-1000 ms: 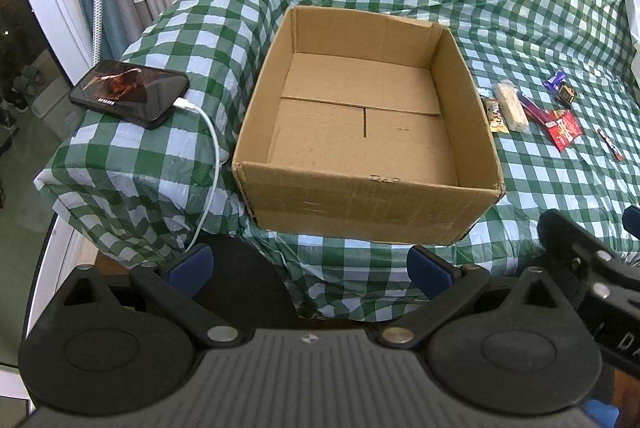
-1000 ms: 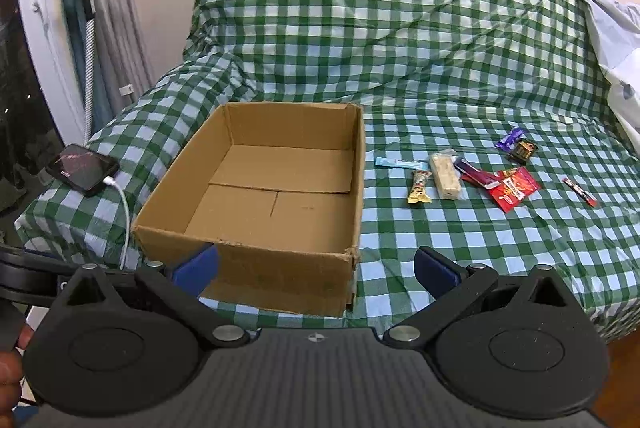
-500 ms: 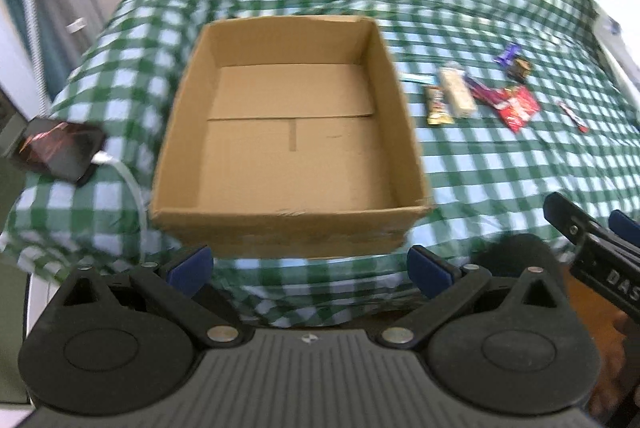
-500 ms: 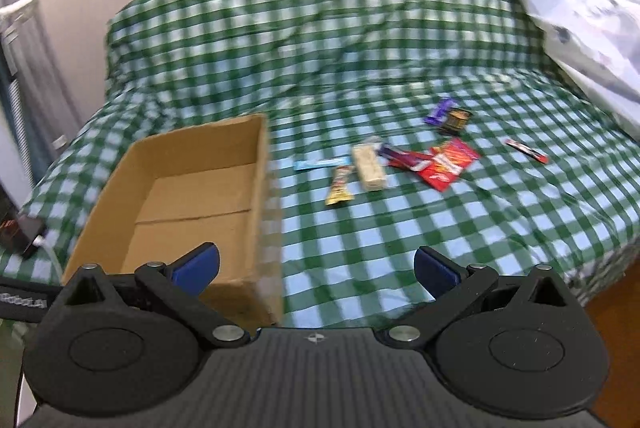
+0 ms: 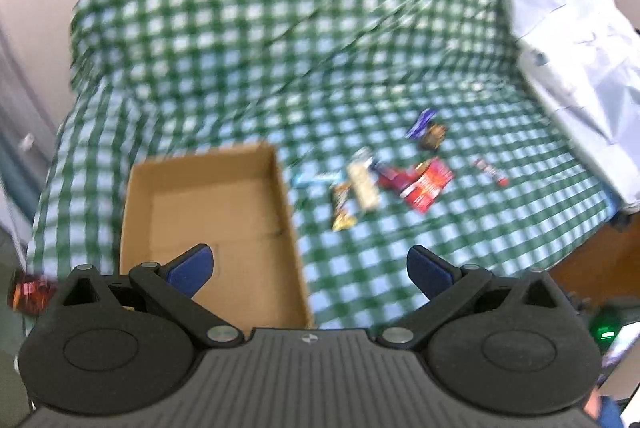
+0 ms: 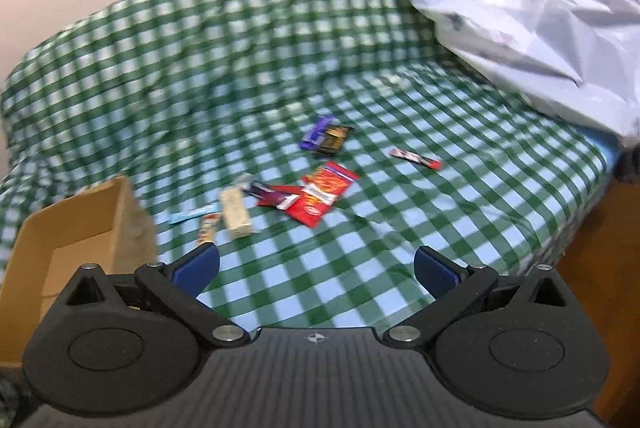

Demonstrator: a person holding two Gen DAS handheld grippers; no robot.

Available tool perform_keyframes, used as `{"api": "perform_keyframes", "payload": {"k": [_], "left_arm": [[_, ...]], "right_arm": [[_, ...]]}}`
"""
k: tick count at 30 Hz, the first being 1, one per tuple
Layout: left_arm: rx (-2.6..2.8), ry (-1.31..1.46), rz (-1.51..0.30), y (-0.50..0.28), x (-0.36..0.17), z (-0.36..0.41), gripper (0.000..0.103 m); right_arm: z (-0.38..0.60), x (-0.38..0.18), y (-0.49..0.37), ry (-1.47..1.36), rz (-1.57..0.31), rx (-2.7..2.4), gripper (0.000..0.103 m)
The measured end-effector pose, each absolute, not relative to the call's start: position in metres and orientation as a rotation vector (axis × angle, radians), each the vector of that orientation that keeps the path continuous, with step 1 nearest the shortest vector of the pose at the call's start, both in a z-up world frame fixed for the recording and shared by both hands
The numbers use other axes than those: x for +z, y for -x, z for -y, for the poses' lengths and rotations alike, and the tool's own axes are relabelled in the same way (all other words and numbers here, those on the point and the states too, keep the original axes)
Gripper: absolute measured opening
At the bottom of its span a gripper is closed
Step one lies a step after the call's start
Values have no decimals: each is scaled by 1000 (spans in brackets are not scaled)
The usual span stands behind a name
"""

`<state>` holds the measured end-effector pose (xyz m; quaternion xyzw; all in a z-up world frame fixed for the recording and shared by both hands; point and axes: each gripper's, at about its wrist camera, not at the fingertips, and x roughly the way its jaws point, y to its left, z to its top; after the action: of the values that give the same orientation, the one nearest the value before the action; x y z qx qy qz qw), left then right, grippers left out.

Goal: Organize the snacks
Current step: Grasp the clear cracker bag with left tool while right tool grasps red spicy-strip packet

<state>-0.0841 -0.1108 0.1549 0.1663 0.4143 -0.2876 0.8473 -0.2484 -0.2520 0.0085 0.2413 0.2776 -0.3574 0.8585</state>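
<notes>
An empty cardboard box (image 5: 208, 212) sits on the left of a green checked bed cover; it also shows in the right wrist view (image 6: 80, 232). Several snacks lie to its right: a beige bar (image 5: 362, 184) (image 6: 236, 212), a yellow-brown bar (image 5: 342, 208) (image 6: 208, 228), a light blue stick (image 6: 194, 214), a red packet (image 5: 426, 184) (image 6: 324, 194), a purple wrapper (image 5: 420, 118) (image 6: 316, 134), a dark wrapper (image 6: 334, 140) and a thin red stick (image 5: 490, 172) (image 6: 416, 158). My left gripper (image 5: 310, 268) is open and empty near the box's front right. My right gripper (image 6: 316, 270) is open and empty, short of the snacks.
A crumpled pale grey sheet (image 6: 520, 8) is heaped at the back right of the bed (image 6: 400, 248). The bed's wooden front edge (image 6: 600, 248) shows at the right. A phone (image 5: 30, 292) lies at the far left. Both views are motion-blurred.
Both grippers have swung to the right and tilted up. The box has slid to the left of both views and the snacks have come toward the middle. Both stay open.
</notes>
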Motion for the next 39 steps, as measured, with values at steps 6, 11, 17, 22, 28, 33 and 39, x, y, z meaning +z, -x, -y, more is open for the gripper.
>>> {"api": "perform_keyframes", "payload": {"k": [6,11,17,22,28,33,39], "left_arm": [[-687,-335,-808,81,200,159,103],[-731,-333,-767,80,209,188,103],[-732,-373,-758,70,195,222,103],[-716,-384,-803,46,162,249,103],[-727,-419,-1000,-18,59,306,103],[-715,-445,-1101,-71,-41,357,103],[-660,-388,-1244,-114,-133,393,103]], "right_arm": [[298,-6,249,-584,-579,-785,103],[319,-20,248,-618,-615,-828,103],[352,-31,245,-628,-622,-861,103],[378,-43,238,-612,-626,-893,103],[418,-63,209,-632,-623,-882,103],[451,-89,157,-688,-610,-853,103],[492,-133,72,-745,-690,-850,103]]}}
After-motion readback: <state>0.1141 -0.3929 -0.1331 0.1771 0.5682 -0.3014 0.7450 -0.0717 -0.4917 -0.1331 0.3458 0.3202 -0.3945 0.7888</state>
